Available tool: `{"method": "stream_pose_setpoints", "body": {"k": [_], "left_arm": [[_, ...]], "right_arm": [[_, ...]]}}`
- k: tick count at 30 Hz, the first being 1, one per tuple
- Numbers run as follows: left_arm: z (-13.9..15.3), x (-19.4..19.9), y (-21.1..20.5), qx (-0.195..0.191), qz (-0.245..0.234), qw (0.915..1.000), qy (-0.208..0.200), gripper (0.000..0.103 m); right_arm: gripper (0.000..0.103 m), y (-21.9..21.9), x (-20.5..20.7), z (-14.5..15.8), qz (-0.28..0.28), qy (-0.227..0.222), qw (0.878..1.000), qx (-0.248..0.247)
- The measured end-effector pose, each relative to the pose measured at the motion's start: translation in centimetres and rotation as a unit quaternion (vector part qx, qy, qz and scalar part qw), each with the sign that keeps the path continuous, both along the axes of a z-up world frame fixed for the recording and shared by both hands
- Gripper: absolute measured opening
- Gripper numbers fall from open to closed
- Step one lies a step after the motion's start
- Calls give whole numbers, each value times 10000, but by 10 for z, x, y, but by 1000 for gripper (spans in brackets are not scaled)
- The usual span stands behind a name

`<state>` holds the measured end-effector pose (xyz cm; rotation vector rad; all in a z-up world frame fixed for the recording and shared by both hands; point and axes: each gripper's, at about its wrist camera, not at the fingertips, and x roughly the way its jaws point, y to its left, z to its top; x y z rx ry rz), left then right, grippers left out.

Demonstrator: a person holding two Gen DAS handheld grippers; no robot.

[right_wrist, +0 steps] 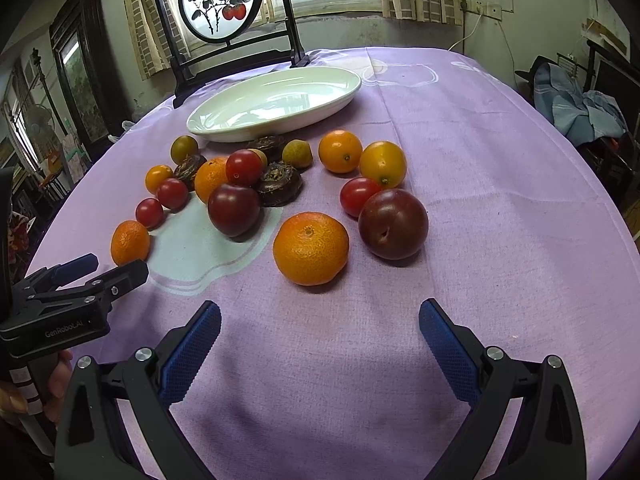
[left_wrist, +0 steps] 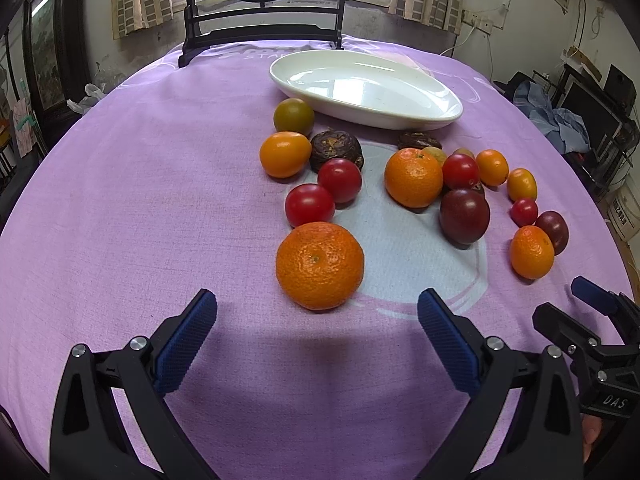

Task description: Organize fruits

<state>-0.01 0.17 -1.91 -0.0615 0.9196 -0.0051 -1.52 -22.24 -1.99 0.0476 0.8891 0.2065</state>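
Many fruits lie loose on the purple tablecloth (left_wrist: 140, 200). A white oval plate (left_wrist: 440, 114) stands empty behind them; it also shows in the right wrist view (right_wrist: 224, 130). My left gripper (left_wrist: 317, 314) is open and empty, just short of a big tangerine (left_wrist: 319, 266). My right gripper (right_wrist: 320, 322) is open and empty, just short of another tangerine (right_wrist: 310, 248), with a dark plum (right_wrist: 393, 224) to its right. Red tomatoes (left_wrist: 310, 205), kumquats (left_wrist: 285, 154), plums (left_wrist: 465, 216) and dark brown fruits (left_wrist: 336, 151) lie between the tangerines and the plate.
A black-framed round painted screen (right_wrist: 220, 0) stands at the table's far edge behind the plate. The right gripper shows at the left wrist view's right edge (left_wrist: 592, 320). The left gripper shows at the right wrist view's left edge (right_wrist: 80, 280). Furniture and clothes surround the table.
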Motion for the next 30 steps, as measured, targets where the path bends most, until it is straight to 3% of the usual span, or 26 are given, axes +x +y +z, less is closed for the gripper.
{"method": "stream_pose_setpoints", "body": {"k": [21, 28, 30], "left_arm": [[0, -1, 1, 23, -10, 10000, 16, 98], [-1, -9, 2, -29, -261, 9996, 123, 98], [-2, -9, 2, -63, -321, 9992, 224, 98]], "right_arm": [[99, 2, 0, -1, -10, 51, 10000, -83], [99, 13, 14, -1, 378, 332, 9982, -338], [90, 16, 20, -1, 449, 398, 9975, -382]]}}
